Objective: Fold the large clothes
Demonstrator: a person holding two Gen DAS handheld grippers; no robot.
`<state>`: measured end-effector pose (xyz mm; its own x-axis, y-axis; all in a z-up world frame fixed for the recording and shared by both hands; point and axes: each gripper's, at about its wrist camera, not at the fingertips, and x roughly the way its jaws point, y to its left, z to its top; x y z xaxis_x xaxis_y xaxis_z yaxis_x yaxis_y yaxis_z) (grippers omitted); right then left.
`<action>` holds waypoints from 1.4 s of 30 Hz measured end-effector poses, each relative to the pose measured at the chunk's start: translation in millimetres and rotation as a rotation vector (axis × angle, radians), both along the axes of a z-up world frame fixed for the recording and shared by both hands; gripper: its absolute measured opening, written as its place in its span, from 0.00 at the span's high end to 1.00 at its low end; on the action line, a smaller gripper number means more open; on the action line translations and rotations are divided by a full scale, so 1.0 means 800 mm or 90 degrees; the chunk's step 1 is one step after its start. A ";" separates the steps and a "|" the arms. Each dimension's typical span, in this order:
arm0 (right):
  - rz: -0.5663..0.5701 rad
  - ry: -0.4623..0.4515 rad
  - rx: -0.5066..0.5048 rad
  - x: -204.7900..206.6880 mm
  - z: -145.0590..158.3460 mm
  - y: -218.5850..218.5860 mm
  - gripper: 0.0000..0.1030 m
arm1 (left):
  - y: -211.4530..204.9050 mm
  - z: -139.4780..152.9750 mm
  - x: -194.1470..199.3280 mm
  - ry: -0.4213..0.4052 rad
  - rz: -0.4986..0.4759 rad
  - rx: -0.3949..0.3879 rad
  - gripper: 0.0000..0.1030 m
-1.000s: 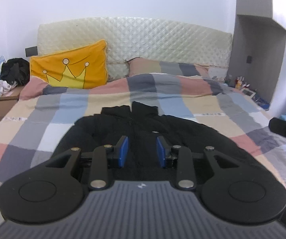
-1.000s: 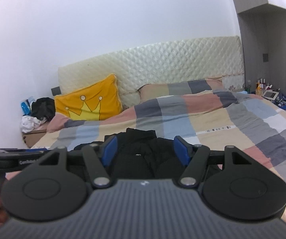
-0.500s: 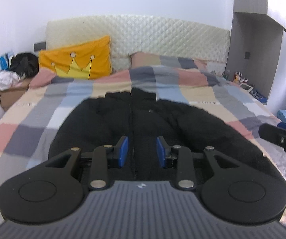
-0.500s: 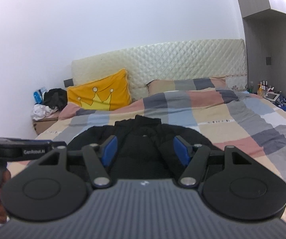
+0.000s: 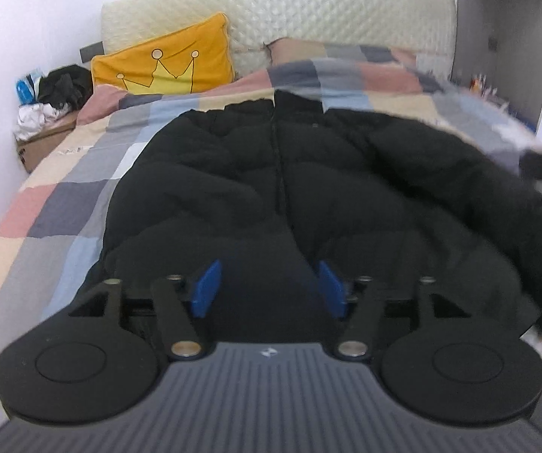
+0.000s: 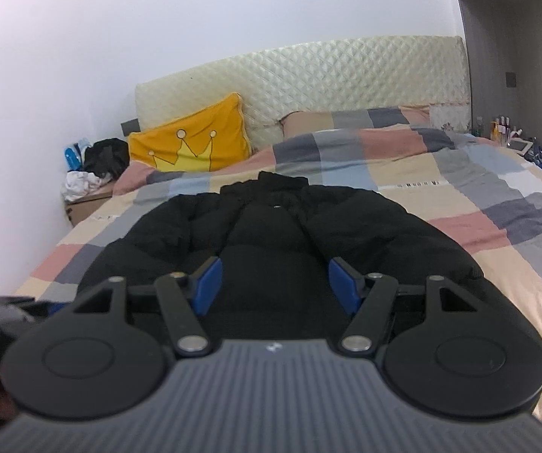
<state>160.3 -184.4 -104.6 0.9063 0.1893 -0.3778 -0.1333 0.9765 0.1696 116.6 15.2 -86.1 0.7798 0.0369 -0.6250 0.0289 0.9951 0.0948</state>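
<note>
Black quilted puffer jacket [image 5: 308, 188] — laid front-up and zipped on the bed's checked pastel duvet [image 6: 459, 196], collar toward the cream padded headboard [image 6: 308, 71], hem nearest both cameras. Left gripper [image 5: 269, 283]: blue fingers [image 5: 207, 287] have just been opening, now well apart above the hem, nothing between them. Right gripper [image 6: 276, 283]: fingers parted about as wide, empty, over the lower front. Step judged: reaching for a first hold; best taken at the hem corners or a sleeve cuff, pinching one layer of the slippery padding squarely. Writing — a small chest mark on the jacket, unreadable. Orange crown-print cushion [image 6: 191, 143] lies clear of the work.
</note>
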 end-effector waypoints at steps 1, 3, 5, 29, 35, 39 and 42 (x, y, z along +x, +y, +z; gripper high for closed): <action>-0.003 0.002 0.000 0.002 -0.001 0.001 0.36 | -0.005 -0.008 0.000 0.002 0.003 0.022 0.32; -0.007 0.004 -0.004 0.005 -0.003 0.002 0.29 | -0.011 -0.021 0.004 0.004 0.010 0.055 0.30; -0.006 0.005 -0.002 0.008 -0.003 0.003 0.27 | -0.016 -0.033 0.009 0.004 0.018 0.076 0.29; 0.021 0.012 0.011 0.027 -0.001 0.005 0.18 | 0.091 0.023 0.051 -0.073 0.074 -0.093 0.89; 0.013 0.007 0.029 0.041 0.006 0.000 0.18 | 0.124 0.109 0.079 -0.122 0.043 -0.192 0.90; -0.010 0.002 0.040 0.051 0.012 -0.017 0.18 | 0.088 0.143 0.097 -0.129 -0.017 -0.207 0.90; -0.028 -0.001 0.044 0.055 0.015 -0.035 0.18 | 0.042 0.136 0.106 -0.118 -0.055 -0.201 0.90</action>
